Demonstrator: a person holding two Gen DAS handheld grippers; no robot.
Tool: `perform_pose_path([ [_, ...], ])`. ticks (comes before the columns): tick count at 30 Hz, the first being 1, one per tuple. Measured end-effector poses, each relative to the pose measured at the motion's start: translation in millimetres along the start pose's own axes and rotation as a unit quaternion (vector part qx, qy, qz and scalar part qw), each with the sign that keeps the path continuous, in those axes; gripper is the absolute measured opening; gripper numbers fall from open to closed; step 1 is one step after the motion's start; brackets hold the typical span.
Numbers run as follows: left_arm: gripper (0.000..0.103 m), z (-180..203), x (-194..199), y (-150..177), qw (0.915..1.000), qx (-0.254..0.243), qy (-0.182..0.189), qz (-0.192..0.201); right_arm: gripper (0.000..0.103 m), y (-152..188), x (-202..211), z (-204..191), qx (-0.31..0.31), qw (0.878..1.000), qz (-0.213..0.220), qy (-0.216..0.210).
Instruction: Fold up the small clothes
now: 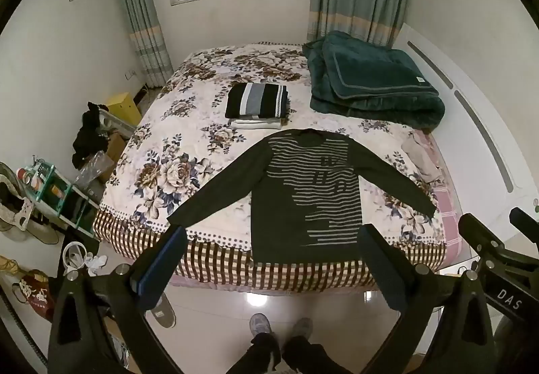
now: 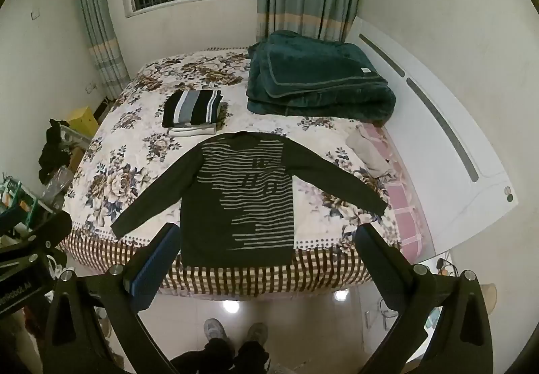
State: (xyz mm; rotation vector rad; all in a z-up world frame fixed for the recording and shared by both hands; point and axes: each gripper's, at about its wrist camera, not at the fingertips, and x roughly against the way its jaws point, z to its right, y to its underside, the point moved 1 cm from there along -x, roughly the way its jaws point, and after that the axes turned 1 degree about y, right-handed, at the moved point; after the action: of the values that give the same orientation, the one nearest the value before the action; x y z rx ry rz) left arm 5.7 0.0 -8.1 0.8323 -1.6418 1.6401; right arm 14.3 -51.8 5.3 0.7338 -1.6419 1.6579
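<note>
A dark long-sleeved sweater with grey stripes (image 1: 303, 192) lies flat on the floral bed (image 1: 175, 124), sleeves spread, hem at the near edge. It also shows in the right wrist view (image 2: 235, 198). A folded striped garment (image 1: 257, 100) sits on a folded white one (image 1: 256, 124) behind it; the stack also shows in the right wrist view (image 2: 192, 107). My left gripper (image 1: 273, 239) is open and empty, held above the floor in front of the bed. My right gripper (image 2: 267, 237) is open and empty beside it.
A folded dark green blanket (image 1: 374, 84) lies at the bed's back right. A beige cloth (image 1: 421, 155) lies on the pink sheet at right. Shelves, bags and shoes (image 1: 50, 198) crowd the floor at left. The person's feet (image 1: 279, 326) stand on the tiled floor.
</note>
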Motion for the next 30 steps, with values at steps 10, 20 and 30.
perform_pose_path([
  [10, 0.103, -1, -1, 0, 1.0, 0.004, 0.002, 0.0, 0.103, -1, 7, 6, -0.004, 1.0, 0.001, 0.002],
  [20, 0.103, -2, 2, -4, 1.0, 0.007, 0.007, 0.003, 0.103, -2, 9, 2, -0.002, 1.0, 0.003, 0.002],
  [30, 0.103, 2, 5, -13, 0.9999, 0.011, 0.004, 0.007, 0.103, -5, 12, 3, -0.004, 1.0, 0.006, 0.003],
])
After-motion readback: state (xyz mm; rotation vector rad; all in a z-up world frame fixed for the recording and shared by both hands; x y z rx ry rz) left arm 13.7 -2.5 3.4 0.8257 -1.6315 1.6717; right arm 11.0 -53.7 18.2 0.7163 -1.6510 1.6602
